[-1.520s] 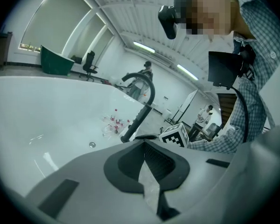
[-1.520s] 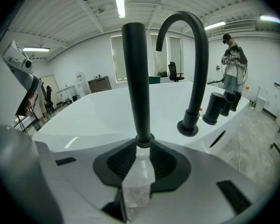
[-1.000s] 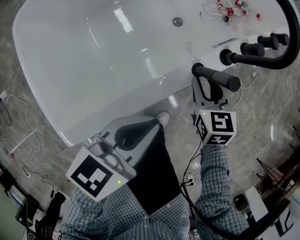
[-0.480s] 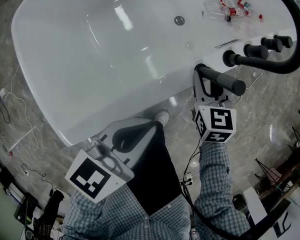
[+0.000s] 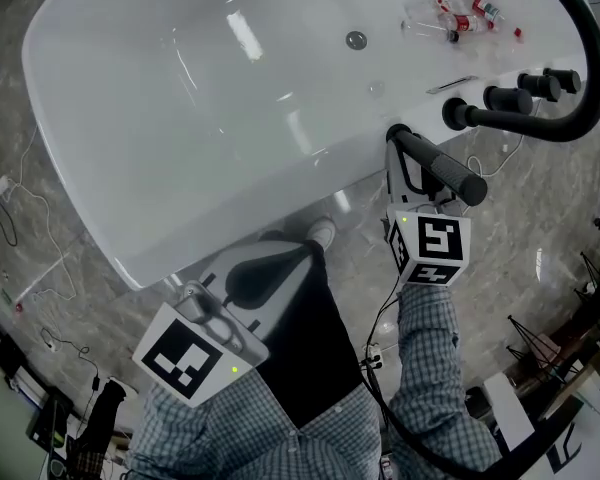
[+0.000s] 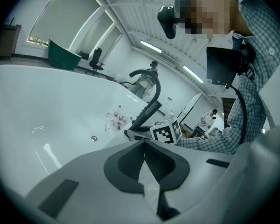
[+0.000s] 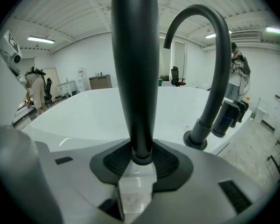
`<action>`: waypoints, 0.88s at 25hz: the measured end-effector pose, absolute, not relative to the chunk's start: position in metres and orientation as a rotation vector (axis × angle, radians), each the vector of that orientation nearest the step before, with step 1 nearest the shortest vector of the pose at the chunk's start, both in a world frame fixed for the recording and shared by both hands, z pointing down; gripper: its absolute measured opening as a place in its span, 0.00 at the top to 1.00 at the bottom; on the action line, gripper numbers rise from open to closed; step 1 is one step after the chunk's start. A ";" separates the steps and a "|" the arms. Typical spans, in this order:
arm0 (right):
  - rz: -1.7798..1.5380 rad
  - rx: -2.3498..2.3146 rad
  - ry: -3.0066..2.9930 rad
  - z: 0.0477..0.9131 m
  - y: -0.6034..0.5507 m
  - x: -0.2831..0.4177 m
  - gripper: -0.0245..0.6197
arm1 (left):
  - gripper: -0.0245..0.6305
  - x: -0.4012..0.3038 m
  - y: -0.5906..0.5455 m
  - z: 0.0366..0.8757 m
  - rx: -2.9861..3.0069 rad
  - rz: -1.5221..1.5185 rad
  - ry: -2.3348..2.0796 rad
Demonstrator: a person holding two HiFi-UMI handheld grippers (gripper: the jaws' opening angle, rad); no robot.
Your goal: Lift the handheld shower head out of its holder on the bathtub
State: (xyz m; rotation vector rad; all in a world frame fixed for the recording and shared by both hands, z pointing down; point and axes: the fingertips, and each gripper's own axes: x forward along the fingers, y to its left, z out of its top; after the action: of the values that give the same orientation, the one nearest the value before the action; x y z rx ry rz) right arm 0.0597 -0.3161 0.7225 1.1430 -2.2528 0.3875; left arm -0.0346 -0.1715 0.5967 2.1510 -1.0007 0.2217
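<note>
The black handheld shower head [image 5: 445,165] stands in its holder on the white bathtub's [image 5: 180,118] near rim. My right gripper [image 5: 407,164] reaches up to it from below. In the right gripper view the handle [image 7: 135,78] stands upright between the jaws of the right gripper [image 7: 141,160]. The jaws are closing, and both pads lie against the handle's lower end. My left gripper [image 5: 302,252] hangs low at the left beside the person's leg, away from the tub fittings. In the left gripper view the left gripper [image 6: 144,146] is shut and empty.
A black curved faucet spout [image 7: 210,78] and round black knobs [image 5: 505,98] stand on the rim just right of the shower head. Several small bottles [image 5: 460,18] lie in the tub near the drain [image 5: 356,39]. Cables [image 5: 20,218] trail across the marble floor at the left.
</note>
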 end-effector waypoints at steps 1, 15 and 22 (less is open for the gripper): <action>0.386 1.141 -2.251 0.721 -0.315 0.060 0.75 | 0.96 -0.035 -0.171 0.595 2.152 0.218 -1.003; 0.360 1.171 -2.252 0.678 -0.311 0.067 0.75 | 0.96 -0.029 -0.165 0.563 2.200 0.199 -0.987; 0.336 1.175 -2.260 0.652 -0.305 0.068 0.75 | 0.96 -0.027 -0.165 0.543 2.239 0.192 -0.979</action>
State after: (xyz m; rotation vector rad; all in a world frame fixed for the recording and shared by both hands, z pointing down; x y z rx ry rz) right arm 0.0681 -0.3052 0.6521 1.1748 -2.2596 0.3359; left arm -0.0275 -0.1648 0.5430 2.2386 -0.9787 0.1916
